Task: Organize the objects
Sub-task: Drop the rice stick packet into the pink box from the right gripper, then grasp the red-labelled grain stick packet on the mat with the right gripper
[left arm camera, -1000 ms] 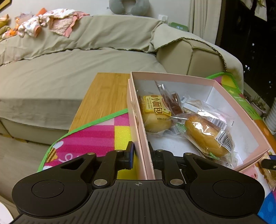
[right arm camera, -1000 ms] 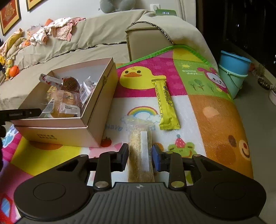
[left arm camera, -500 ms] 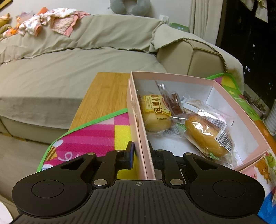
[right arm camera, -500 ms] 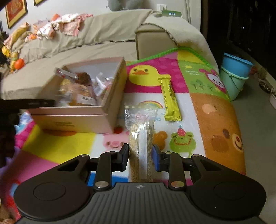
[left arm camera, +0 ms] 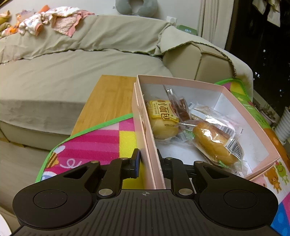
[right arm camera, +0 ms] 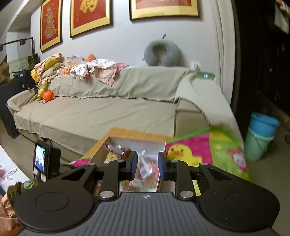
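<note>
Left wrist view: the left hand-held gripper (left arm camera: 147, 160) is clamped on the near side wall of the pink box (left arm camera: 235, 101), one finger outside the wall and one inside.
Box contents: a yellow-labelled bread bun packet (left arm camera: 163, 116) lies against the gripped wall; a clear-wrapped bun with a barcode label (left arm camera: 215, 143) lies beside it toward the middle; a small brown wrapped snack (left arm camera: 183, 109) sits behind them.
Box position: it rests on the colourful play mat (left arm camera: 101, 145), which covers part of a wooden worktop (left arm camera: 110, 98); bare wood shows beyond the mat's green edge.
Background left view: a beige covered sofa (left arm camera: 72, 69) stands behind the worktop, with a heap of clothes (left arm camera: 54, 21) on its backrest.
Right wrist view: the right hand-held gripper (right arm camera: 146, 164) hangs above the open box (right arm camera: 137, 142), its blue-padded fingers apart with nothing between them; the wrapped snacks (right arm camera: 145, 172) in the box show through the gap, blurred.
Mat in right view: the duck picture (right arm camera: 181, 154) lies just right of the box.
Surroundings right view: a grey neck pillow (right arm camera: 161, 54) sits on the sofa back, framed red pictures (right arm camera: 90, 16) hang on the wall, and stacked blue and green buckets (right arm camera: 261, 134) stand on the floor at right.
</note>
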Demonstrator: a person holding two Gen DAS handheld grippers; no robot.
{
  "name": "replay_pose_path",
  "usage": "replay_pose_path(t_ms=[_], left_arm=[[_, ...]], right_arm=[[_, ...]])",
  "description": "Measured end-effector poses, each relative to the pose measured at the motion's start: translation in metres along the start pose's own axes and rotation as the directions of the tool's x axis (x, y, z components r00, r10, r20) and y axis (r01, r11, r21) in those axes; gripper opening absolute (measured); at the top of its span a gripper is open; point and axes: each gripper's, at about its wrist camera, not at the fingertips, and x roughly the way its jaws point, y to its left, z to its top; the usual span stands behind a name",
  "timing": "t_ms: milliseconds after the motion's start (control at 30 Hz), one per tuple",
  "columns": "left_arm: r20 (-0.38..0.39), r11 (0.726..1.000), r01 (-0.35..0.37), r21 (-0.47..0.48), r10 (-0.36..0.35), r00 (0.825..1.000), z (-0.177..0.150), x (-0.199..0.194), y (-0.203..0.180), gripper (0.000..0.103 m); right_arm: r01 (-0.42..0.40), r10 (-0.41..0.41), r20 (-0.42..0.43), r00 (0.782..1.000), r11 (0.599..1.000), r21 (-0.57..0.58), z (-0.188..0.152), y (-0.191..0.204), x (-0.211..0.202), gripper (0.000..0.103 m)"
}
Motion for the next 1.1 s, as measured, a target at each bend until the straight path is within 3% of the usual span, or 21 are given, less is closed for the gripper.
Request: replay_pose_path(t_ms=[133,300,333,433,600,800,1033,1100], left_arm=[[0.001,1.0,0.003,0.002,-0.003,1.0,-0.001,0.0,0.0,0.018],[0.001,1.0,0.002,0.003,-0.002,1.0,-0.001,-0.001,0.001,0.018],[0.001,1.0,0.002,0.003,-0.002,1.0,-0.001,-0.001,0.001,0.018],[0.0,1.0,0.003,0.004,-0.003,1.0,-0.001,0.0,0.002,0.018],[-0.001,1.0,-0.006,0.012,0.007,1.0,-0.001,0.0,0.001,0.018],[-0.005,1.0,-0.01,0.015,0.01,1.0,-0.001,0.0,-0.001,0.018],[-0.005,1.0,-0.008,0.019,0.008,1.0,-0.001,-0.001,-0.001,0.018],[-0.004,1.0,-0.006,0.019,0.006,1.0,-0.001,0.0,-0.001,0.018]], right_arm=[[-0.002,0.002,-0.033,0.999,1.0,-0.02,-0.004,0.003,0.004,0.024],[-0.032,0.018,-0.169,0.985,0.996,-0.082,-0.043,0.016,0.026,0.03],[-0.045,0.026,-0.198,0.98,0.995,-0.094,-0.052,0.019,0.034,0.037],[-0.094,0.064,-0.267,0.962,0.99,-0.101,-0.072,0.023,0.057,0.076],[-0.208,0.144,-0.346,0.927,0.966,-0.154,-0.089,0.043,0.095,0.081],[-0.315,0.18,-0.409,0.894,0.904,-0.29,-0.111,0.075,0.129,0.082],[-0.373,0.25,-0.493,0.833,0.913,-0.166,-0.121,0.062,0.114,0.083],[-0.411,0.314,-0.519,0.795,0.908,-0.079,-0.126,0.058,0.097,0.083]])
